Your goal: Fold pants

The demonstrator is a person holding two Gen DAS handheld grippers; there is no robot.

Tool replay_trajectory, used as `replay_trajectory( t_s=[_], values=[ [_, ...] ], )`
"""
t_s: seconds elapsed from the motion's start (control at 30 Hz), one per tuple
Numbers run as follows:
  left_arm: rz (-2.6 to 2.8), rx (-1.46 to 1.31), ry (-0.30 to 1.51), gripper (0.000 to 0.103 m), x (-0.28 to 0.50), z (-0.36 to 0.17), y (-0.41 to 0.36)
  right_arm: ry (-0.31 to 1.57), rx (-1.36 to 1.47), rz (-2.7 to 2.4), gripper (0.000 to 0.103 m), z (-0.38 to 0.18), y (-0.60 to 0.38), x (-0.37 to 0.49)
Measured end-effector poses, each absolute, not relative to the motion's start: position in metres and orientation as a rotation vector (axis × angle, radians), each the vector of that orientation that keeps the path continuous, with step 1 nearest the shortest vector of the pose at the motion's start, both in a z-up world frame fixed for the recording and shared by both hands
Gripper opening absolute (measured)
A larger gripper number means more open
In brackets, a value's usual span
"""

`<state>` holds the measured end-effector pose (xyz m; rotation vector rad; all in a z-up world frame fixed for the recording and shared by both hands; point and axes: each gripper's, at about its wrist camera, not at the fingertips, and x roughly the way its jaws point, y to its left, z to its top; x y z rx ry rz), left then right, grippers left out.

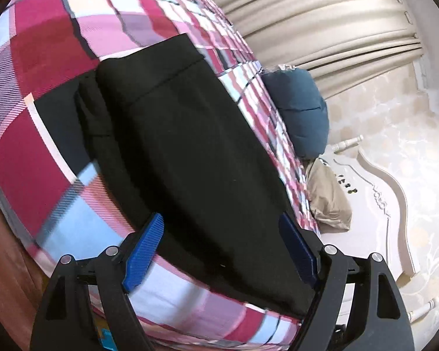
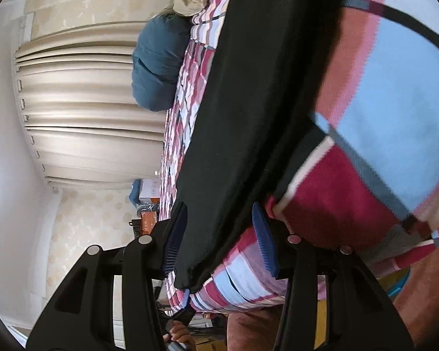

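Black fabric pants (image 1: 190, 152) lie on the plaid bedspread (image 1: 38, 152); left tool (image 1: 222, 251) and right tool (image 2: 219, 239) both spread, straddling them.

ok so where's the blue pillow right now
The blue pillow sits at the far edge of the plaid bedspread, against the beige curtains and next to a tan pillow, beyond the black pants.

pants (image 1: 190, 152) on bed (image 1: 44, 134), pillows (image 1: 304, 114) at bed's far end
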<state>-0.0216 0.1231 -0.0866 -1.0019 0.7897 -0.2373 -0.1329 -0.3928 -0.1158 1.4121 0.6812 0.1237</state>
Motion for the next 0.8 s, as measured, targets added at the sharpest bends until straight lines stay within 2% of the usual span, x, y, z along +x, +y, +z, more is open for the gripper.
replay_trajectory(
  t_s=[0.23, 0.3, 0.33, 0.53, 0.6, 0.63, 0.67, 0.7, 0.77, 0.8],
  values=[
    [-0.280, -1.081, 0.777, 0.080, -0.022, -0.097, 0.135, 0.721, 1.403, 0.080, 0.045, -0.119, -0.382, -0.115],
    [-0.291, -1.086, 0.776, 0.080, -0.023, -0.097, 0.139, 0.724, 1.386, 0.051, 0.023, -0.118, -0.381, -0.113],
    [-0.297, -1.084, 0.779, 0.080, -0.023, -0.096, 0.139, 0.730, 1.372, 0.045, 0.009, -0.118, -0.380, -0.111],
    [-0.293, -1.012, 0.767, 0.080, -0.034, -0.086, 0.154, 0.740, 1.362, 0.019, 0.007, -0.128, -0.377, -0.126],
    [-0.298, -0.945, 0.745, 0.080, -0.036, -0.073, 0.151, 0.737, 1.378, 0.052, 0.009, -0.129, -0.381, -0.126],
    [-0.303, -0.899, 0.731, 0.080, -0.036, -0.065, 0.151, 0.734, 1.378, 0.057, 0.012, -0.125, -0.386, -0.129],
    [-0.305, -0.852, 0.719, 0.080, -0.035, -0.058, 0.150, 0.732, 1.358, 0.059, 0.020, -0.120, -0.390, -0.131],
    [-0.304, -0.802, 0.708, 0.085, -0.032, -0.050, 0.150, 0.722, 1.329, 0.050, 0.026, -0.113, -0.396, -0.134],
    [-0.286, -0.722, 0.691, 0.086, -0.022, -0.038, 0.158, 0.669, 1.263, 0.008, 0.050, -0.093, -0.420, -0.147],
    [-0.277, -0.715, 0.685, 0.086, -0.016, -0.035, 0.163, 0.640, 1.236, -0.016, 0.052, -0.083, -0.435, -0.155]
  ],
)
